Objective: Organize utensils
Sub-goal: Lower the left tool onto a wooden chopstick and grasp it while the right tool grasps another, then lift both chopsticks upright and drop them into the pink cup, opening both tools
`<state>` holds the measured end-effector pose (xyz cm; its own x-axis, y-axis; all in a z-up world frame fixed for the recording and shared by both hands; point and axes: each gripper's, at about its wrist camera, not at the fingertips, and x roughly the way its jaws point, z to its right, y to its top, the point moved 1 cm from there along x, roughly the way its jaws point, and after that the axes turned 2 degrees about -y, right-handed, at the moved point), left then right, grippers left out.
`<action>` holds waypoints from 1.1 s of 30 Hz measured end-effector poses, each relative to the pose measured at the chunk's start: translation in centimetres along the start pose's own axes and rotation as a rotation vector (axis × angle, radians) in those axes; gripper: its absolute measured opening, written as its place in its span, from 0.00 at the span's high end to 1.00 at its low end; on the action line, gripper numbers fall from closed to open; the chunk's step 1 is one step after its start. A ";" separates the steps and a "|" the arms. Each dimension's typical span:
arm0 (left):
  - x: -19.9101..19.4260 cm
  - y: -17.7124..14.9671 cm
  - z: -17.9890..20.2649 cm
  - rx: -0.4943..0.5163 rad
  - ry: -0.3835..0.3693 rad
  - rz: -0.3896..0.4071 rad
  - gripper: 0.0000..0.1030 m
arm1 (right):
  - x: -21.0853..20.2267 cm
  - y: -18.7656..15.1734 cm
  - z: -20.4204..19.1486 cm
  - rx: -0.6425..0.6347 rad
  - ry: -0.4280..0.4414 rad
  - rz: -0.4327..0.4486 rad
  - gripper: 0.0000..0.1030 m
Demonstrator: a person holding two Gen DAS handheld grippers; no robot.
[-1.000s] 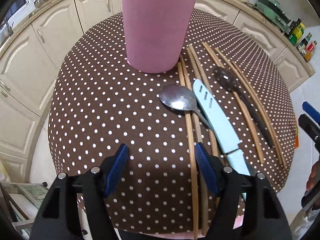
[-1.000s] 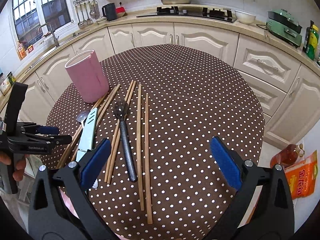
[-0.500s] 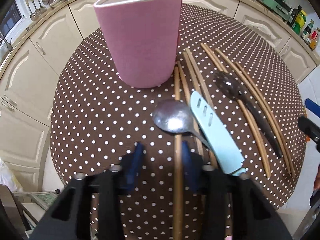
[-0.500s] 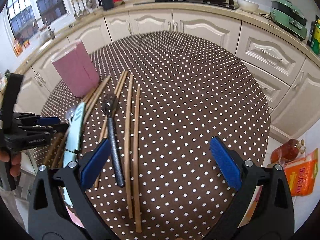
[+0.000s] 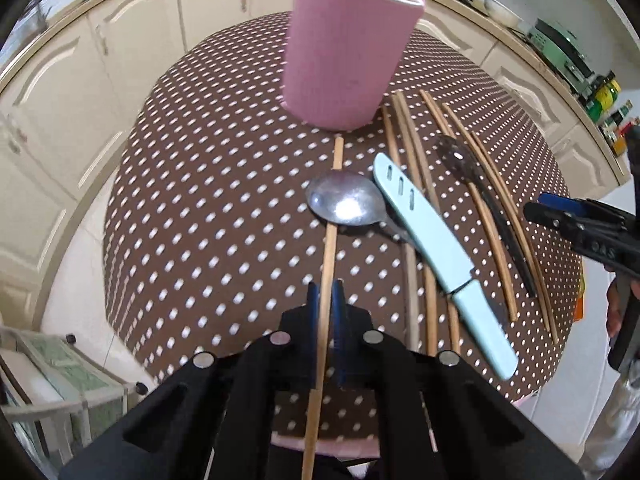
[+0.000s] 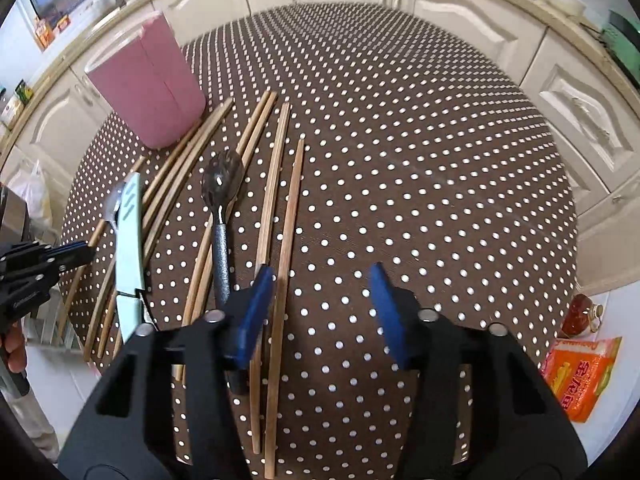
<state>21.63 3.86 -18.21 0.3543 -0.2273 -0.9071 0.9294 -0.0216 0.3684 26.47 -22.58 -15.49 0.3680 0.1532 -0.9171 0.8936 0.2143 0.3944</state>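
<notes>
The left gripper (image 5: 325, 300) has its fingers closed on one chopstick (image 5: 329, 248), which runs toward the pink cup (image 5: 344, 52) at twelve o'clock, passing under a spoon (image 5: 344, 204) on the desk (image 5: 200, 208). Lifting could drag the spoon. The right gripper (image 6: 322, 308) hovers wide open and empty.

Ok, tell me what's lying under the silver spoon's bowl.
The chopstick gripped by the left claw passes beneath the silver spoon bowl and reappears beyond it toward the pink cup. The covered stretch is hidden. The spoon's handle disappears under the blue knife.
</notes>
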 end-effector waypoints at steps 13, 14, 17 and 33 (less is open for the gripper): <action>0.4 0.9 -1.6 -0.055 0.045 -0.026 0.92 | 2.7 2.9 -2.8 -0.079 -0.050 -0.085 0.78; 0.6 1.3 -1.6 -0.054 0.047 -0.033 0.92 | 2.8 3.0 -3.1 -0.076 -0.046 -0.085 0.82; 0.7 1.7 -2.0 -0.068 0.039 -0.039 0.92 | 2.9 3.2 -3.0 -0.056 -0.025 -0.074 0.92; -3.0 0.0 -4.9 -0.218 0.017 0.061 0.94 | -1.2 2.1 2.9 0.063 0.085 0.115 0.95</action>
<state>21.05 9.35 -16.47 0.4106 -0.2047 -0.8885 0.9059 0.2028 0.3719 28.67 -25.10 -13.69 0.4483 0.2552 -0.8567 0.8620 0.1302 0.4899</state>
